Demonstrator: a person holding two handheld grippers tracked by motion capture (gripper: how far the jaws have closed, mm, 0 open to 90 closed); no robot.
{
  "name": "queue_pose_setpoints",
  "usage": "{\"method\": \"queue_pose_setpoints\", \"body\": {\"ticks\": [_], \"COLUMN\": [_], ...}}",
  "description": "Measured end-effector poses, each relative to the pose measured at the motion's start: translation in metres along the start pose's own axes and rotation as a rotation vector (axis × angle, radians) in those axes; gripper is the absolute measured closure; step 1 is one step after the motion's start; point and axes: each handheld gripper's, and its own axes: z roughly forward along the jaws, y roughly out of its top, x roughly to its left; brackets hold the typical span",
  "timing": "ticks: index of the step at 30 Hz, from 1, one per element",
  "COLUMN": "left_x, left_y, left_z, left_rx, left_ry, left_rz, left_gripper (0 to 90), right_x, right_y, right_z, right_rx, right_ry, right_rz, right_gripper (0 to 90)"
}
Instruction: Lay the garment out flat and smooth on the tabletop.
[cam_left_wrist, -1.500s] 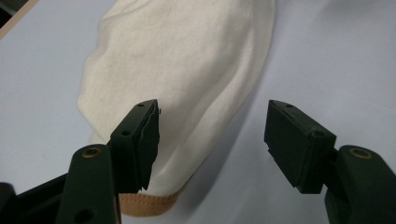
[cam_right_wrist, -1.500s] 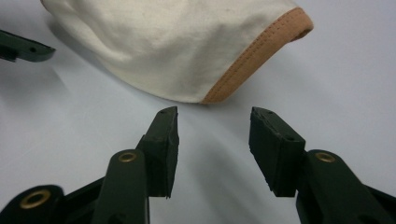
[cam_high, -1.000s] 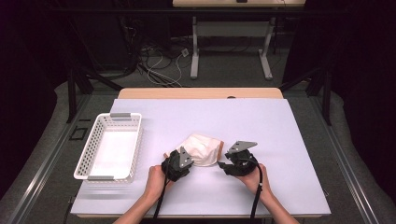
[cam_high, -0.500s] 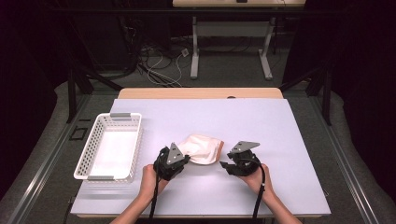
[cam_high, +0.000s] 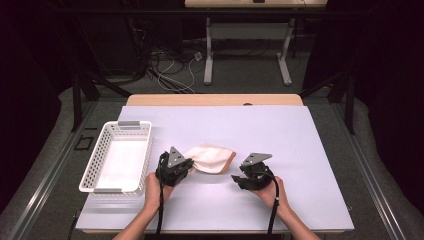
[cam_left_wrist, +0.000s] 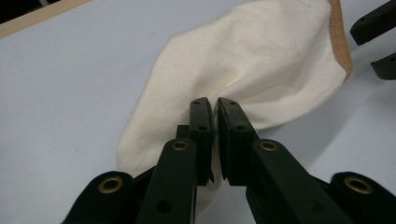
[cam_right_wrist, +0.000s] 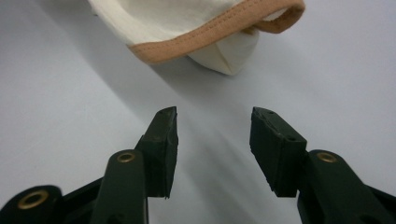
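A cream cloth (cam_high: 212, 157) with a tan-brown hem lies bunched on the pale table (cam_high: 300, 145), slightly left of centre. My left gripper (cam_high: 192, 167) is shut on its left end; in the left gripper view the jaws (cam_left_wrist: 215, 105) pinch a fold of the cloth (cam_left_wrist: 252, 70), which spreads away from them. My right gripper (cam_high: 236, 179) is open and empty, just right of the cloth and apart from it. In the right gripper view the hemmed edge (cam_right_wrist: 187, 18) hangs a little above the table beyond the open jaws (cam_right_wrist: 215, 116).
A white slotted basket (cam_high: 95, 170) stands empty at the left side of the table, close to my left hand. The table's near edge runs under the forearms. Table legs and cables lie on the floor beyond the far edge.
My left gripper has moved left and risen a little, drawing the cloth with it and away from the right gripper. The right gripper has stayed put.
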Motion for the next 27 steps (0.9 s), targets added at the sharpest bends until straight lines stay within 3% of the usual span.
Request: {"method": "queue_pose_setpoints", "body": {"ticks": [7, 13, 14, 15, 18, 20, 24, 27], "left_x": [-0.004, -0.004, -0.004, -0.004, -0.004, -0.004, -0.004, -0.005], "left_y": [0.0, -0.002, -0.002, -0.002, -0.003, -0.003, -0.003, -0.003], "left_z": [0.001, 0.004, 0.004, 0.003, 0.004, 0.004, 0.004, 0.003], "left_rx": [0.031, 0.039, 0.04, 0.039, 0.038, 0.036, 0.037, 0.047], "left_ry": [0.021, 0.024, 0.025, 0.027, 0.025, 0.024, 0.018, 0.013], "left_rz": [0.056, 0.06, 0.06, 0.064, 0.063, 0.061, 0.068, 0.071], "left_gripper": [78.6, 83.0, 84.2, 84.8, 86.1, 86.5, 86.9, 87.6], "right_x": [0.005, 0.002, 0.0, -0.001, -0.005, -0.007, -0.007, -0.006], "right_y": [0.003, 0.01, 0.011, 0.012, 0.015, 0.017, 0.021, 0.022], "right_z": [0.005, 0.014, 0.017, 0.018, 0.026, 0.028, 0.034, 0.037], "right_rx": [0.003, 0.006, -0.016, 0.003, -0.037, -0.032, -0.032, -0.042], "right_ry": [-0.011, -0.041, -0.054, -0.055, -0.049, -0.04, -0.018, -0.039], "right_rz": [-0.016, 0.001, -0.004, 0.008, 0.031, 0.042, 0.047, 0.051], "right_gripper": [50.1, 50.8, 51.0, 51.0, 51.9, 53.3, 61.8, 78.0]}}
